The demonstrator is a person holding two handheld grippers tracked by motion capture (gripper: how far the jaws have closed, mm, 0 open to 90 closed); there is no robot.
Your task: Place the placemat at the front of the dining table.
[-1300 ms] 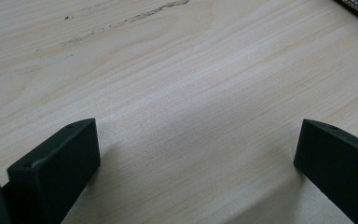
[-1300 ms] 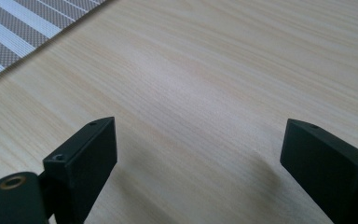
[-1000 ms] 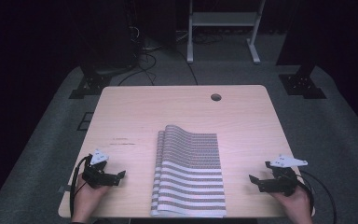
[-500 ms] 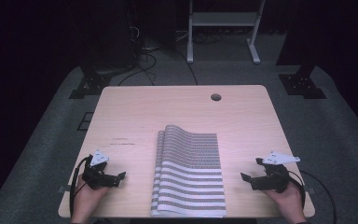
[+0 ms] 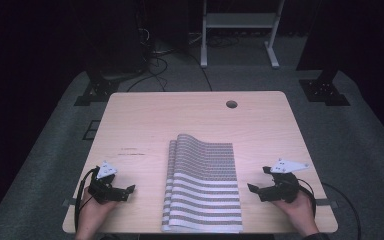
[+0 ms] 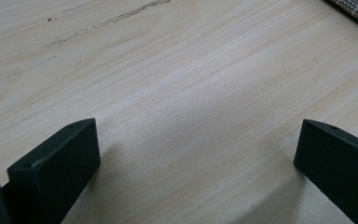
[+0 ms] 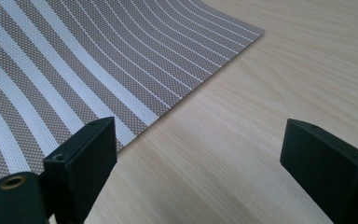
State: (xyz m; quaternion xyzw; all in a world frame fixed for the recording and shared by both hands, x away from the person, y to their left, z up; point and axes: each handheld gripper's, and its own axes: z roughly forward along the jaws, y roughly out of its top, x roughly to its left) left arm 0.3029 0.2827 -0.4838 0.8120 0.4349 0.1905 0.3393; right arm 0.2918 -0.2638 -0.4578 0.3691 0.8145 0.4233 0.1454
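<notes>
Evidently readying a grasp, the right gripper (image 5: 256, 188) points wide-open jaws toward the folded brown-and-white striped woven mat (image 5: 204, 187); the left gripper (image 5: 126, 190) waits apart, likewise wide.

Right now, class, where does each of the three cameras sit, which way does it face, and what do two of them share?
High view: above the person's side, facing forward and down on the table; both forearms and each hand-held gripper show.
Left gripper view: rides the left hand-held gripper, facing bare wood between open jaws.
Right gripper view: rides the right hand-held gripper, facing the striped mat.
The high and right gripper views share the mat.
</notes>
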